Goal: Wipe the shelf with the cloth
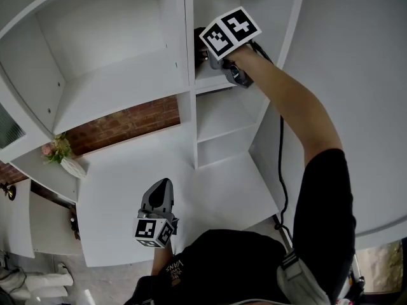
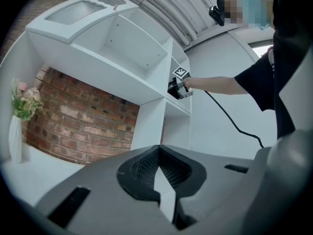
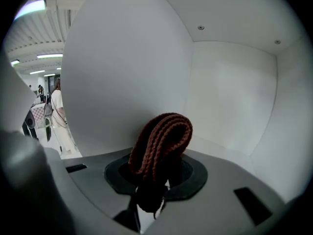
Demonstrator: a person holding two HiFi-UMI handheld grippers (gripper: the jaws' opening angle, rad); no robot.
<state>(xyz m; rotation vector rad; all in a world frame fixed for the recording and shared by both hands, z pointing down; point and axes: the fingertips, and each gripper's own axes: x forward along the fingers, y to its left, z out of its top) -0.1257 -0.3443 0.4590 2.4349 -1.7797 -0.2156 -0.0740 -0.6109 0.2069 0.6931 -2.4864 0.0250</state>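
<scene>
1. The right hand-held gripper was clamped on the cloth, a reddish-brown knitted thing folded into a loop that stuck up out of the jaws.
2. In the head view, that right hand-held gripper was reaching into an upper compartment of the narrow column of the white shelf. Its marker cube faced the camera and the arm was stretched well out.
3. So the cloth was inside that compartment, just above the board. From the right gripper view all you got around it was plain white panels: back wall, side wall, ceiling. I couldn't tell whether the cloth was actually touching the board or not.
4. The left hand-held gripper had its jaws pressed together at the tips with nothing in them.
5. In the head view, the left hand-held gripper hung low over the white desk, well apart from the right one and pointing towards the shelf.
6. A black cable ran down from the right hand-held gripper along the white side panel.
7. Off to the left, a white vase of flowers stood on the desk in front of a brick wall.
</scene>
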